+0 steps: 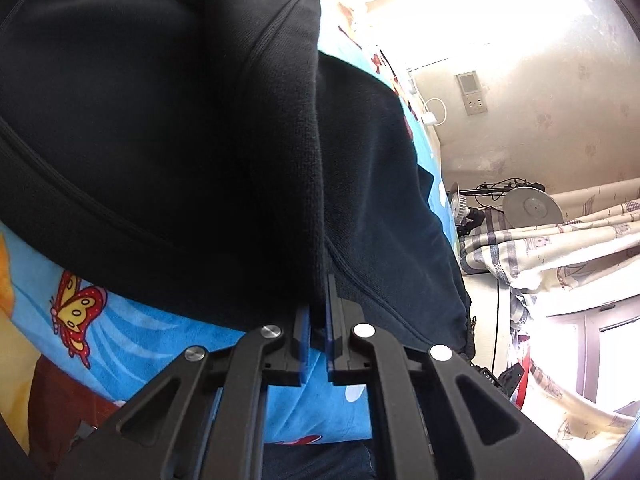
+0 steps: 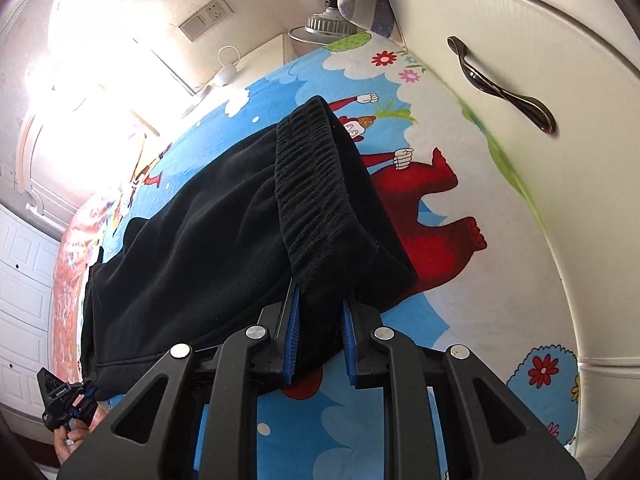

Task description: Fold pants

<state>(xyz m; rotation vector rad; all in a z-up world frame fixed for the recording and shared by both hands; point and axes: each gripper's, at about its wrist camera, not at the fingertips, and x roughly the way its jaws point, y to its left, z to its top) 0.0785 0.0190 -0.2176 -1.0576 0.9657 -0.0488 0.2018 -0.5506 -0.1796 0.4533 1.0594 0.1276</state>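
Both grippers, left gripper [image 1: 318, 312] and right gripper [image 2: 320, 312], pinch black pants [image 2: 224, 216].

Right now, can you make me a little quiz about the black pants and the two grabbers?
1. True or false: the right gripper pinches the ribbed waistband of the black pants.
2. What do the pants lie on? A) bare wood B) a bright cartoon blanket C) a white tray
3. Fill in: the left gripper is shut on a ____ of the pants.

Key: 1 true; 2 B; 3 fold. Both grippers' fingers clamp black fabric.
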